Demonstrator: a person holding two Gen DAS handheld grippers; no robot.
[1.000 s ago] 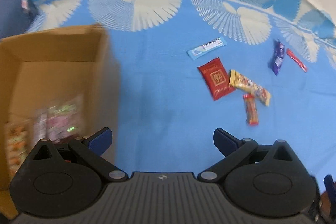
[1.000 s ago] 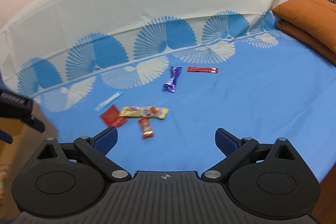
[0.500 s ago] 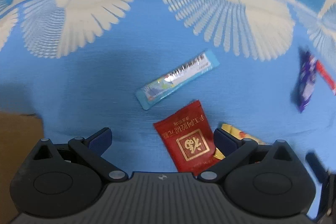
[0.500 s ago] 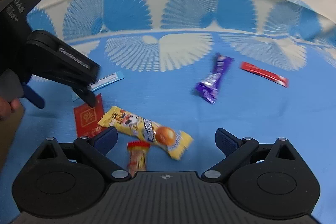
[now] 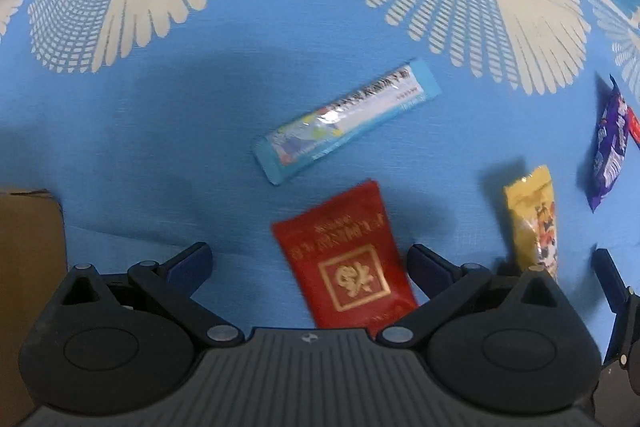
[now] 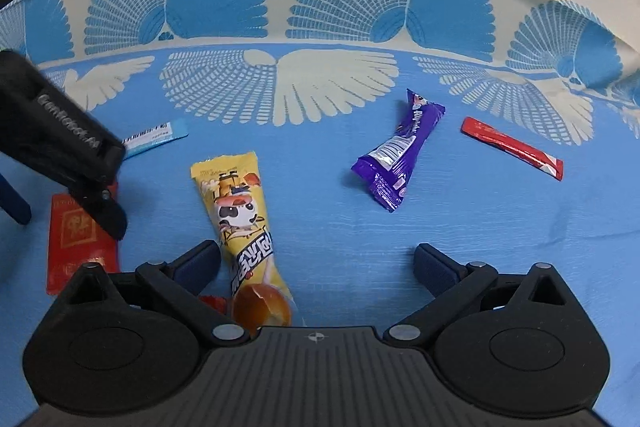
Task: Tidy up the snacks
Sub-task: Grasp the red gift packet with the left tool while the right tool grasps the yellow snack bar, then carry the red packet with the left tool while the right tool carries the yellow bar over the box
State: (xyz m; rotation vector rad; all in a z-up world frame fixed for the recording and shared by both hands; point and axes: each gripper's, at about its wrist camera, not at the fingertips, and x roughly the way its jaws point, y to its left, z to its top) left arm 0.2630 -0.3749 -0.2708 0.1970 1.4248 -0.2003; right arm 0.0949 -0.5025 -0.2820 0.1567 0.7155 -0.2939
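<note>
Hovering wide open and empty, left hand-held gripper (image 5: 308, 261) over red packet (image 5: 348, 267), cardboard box (image 5: 28, 267) beside.

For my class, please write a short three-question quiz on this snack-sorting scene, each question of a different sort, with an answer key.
1. True or false: the left gripper is shut on the red packet.
2. Which snack lies between the right gripper's open fingers? A) purple wrapper B) yellow cartoon packet C) thin red stick
3. Fill in: at the left edge of the left wrist view stands a brown cardboard ____.

Key
1. False: both jaws are spread, the packet lying flat on the blue cloth.
2. B, the yellow cartoon packet.
3. box.
</note>
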